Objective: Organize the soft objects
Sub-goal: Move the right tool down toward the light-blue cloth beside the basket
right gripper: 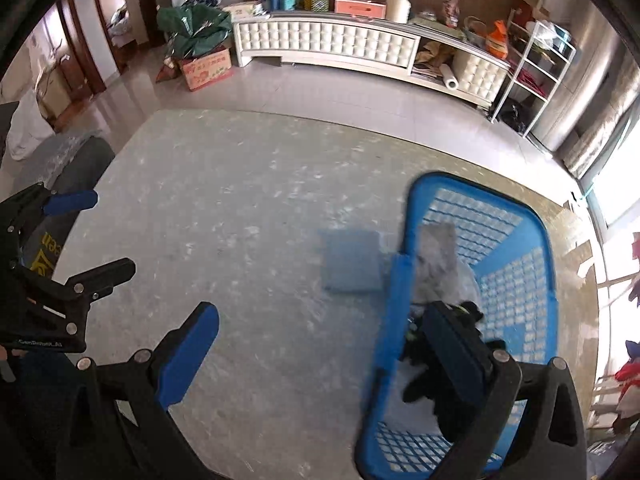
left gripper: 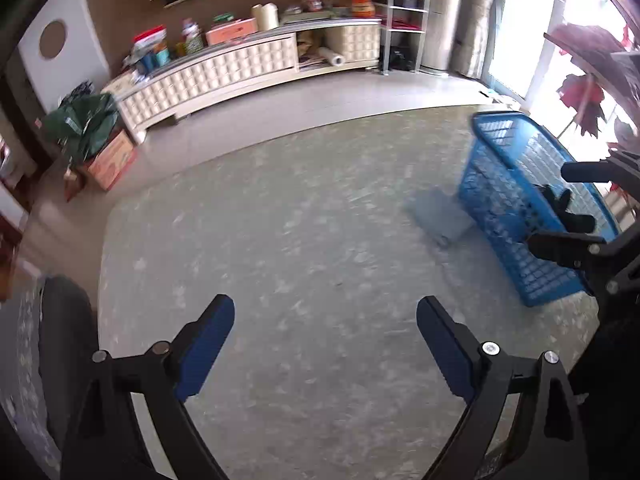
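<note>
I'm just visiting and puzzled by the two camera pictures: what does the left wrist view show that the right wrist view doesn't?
Only the left wrist view shows the basket's outer side wall, and dark red leaves by the window.

Only the right wrist view looks down into the basket, at the pale cloth and dark items inside, and shows a doorway at far left.

Both show the marbled table, the folded blue-grey cloth beside the basket, the white cabinet, and both grippers open and empty.

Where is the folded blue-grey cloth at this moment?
The folded blue-grey cloth lies flat on the marbled table, just left of the blue basket in the right wrist view.
</note>
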A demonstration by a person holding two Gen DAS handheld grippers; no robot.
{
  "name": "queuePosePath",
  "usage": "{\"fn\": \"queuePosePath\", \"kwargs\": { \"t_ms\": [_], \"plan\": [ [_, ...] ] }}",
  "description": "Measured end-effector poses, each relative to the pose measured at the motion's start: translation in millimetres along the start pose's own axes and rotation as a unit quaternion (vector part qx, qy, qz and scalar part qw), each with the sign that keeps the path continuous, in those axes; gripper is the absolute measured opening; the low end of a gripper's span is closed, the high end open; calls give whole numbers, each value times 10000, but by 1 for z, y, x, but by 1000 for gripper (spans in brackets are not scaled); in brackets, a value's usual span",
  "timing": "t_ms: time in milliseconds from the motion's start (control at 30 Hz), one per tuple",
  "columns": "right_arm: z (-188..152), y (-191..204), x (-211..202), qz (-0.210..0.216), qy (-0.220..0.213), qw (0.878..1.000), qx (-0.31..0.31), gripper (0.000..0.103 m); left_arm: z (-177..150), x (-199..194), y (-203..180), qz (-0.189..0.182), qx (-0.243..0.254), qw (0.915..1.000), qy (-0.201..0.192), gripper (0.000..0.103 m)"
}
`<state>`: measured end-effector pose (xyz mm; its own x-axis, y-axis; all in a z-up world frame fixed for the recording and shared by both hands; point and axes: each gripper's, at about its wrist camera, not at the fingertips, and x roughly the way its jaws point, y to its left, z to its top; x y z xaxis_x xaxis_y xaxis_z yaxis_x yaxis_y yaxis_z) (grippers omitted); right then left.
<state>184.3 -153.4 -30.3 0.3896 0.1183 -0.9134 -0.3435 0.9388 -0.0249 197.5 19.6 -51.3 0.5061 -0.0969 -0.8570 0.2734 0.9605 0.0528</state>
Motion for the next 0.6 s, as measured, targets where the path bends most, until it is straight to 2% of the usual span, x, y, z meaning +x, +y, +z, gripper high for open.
{"fn": "queuePosePath", "kwargs": {
  "t_ms": [200,267,333,500,600],
  "plan": [
    [18,25,31,-88,114,9996,-256,102,-4,19,34,73,-555,9984,3,92],
    [25,30,44,-107,184,9993,-303,96,-8,25,41,63,-684,9976,18,92],
    [28,35,60,-95,293,9990,-335,90,-11,35,46,143,-741,9971,72,92],
    [30,43,103,-176,643,9973,-294,87,-13,54,47,171,-758,9968,183,92],
    [31,42,127,-256,817,9961,-211,86,-11,62,48,29,-793,9966,240,92]
  ]
}}
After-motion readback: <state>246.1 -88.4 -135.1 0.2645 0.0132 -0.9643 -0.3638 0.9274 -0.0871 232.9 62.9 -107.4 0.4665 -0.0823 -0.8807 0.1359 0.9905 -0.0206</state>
